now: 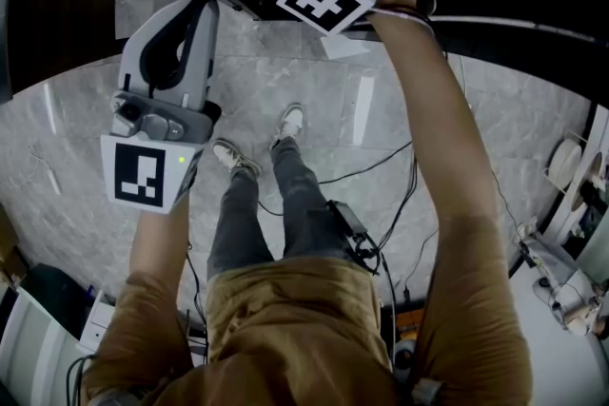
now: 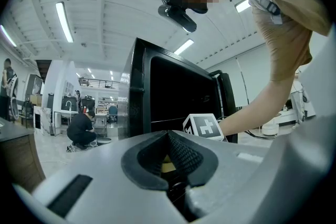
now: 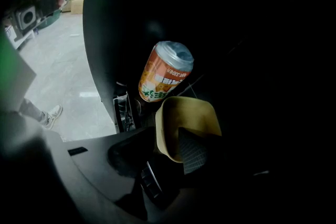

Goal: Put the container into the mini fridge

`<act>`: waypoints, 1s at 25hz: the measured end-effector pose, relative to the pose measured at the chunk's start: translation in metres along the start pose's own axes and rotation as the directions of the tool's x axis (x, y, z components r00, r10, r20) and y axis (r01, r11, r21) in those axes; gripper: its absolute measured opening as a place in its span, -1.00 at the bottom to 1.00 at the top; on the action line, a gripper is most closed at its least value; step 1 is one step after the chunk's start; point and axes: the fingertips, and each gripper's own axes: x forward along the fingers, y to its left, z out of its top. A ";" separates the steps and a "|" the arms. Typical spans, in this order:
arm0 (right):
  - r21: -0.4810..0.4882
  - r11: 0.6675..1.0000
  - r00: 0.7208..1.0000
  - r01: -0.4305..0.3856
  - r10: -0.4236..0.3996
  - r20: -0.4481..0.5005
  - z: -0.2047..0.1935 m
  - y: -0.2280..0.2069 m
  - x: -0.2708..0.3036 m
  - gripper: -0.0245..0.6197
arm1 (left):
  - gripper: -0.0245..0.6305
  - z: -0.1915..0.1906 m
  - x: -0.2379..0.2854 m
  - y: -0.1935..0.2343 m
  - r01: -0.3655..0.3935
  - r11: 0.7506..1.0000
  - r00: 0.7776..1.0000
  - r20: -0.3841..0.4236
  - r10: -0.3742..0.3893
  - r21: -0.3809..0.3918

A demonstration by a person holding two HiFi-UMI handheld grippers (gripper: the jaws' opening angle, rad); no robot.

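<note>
Marble floor (image 1: 86, 138) lies below the black mini fridge (image 2: 173, 97). Left gripper (image 2: 169, 136), outside the fridge: jaws closed together, empty. Right gripper (image 3: 176, 134), inside the fridge: jaws wide apart, empty. Orange can (image 3: 165, 72): inside the fridge, just beyond those jaws, untouched.

place: i read an open lab hall
signs: ceiling strip lights (image 2: 64, 21), marble floor (image 1: 76, 138), loose cables (image 1: 373, 164), far tables (image 2: 59, 112)
</note>
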 end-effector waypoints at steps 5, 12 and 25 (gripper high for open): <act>-0.002 1.000 1.000 0.013 -0.013 0.001 -0.005 0.000 0.000 -0.50 | -0.93 0.000 0.001 0.000 -0.002 1.000 1.000 0.002 0.002 0.008; -0.004 0.999 0.999 0.034 -0.034 0.004 -0.005 0.000 -0.012 -0.50 | -0.93 0.003 -0.007 -0.005 0.003 1.000 1.000 0.002 -0.003 0.008; -0.005 0.998 0.998 0.062 -0.061 0.021 -0.002 0.009 -0.032 -0.59 | -0.93 0.020 -0.023 -0.005 0.016 1.000 1.000 0.020 -0.016 0.021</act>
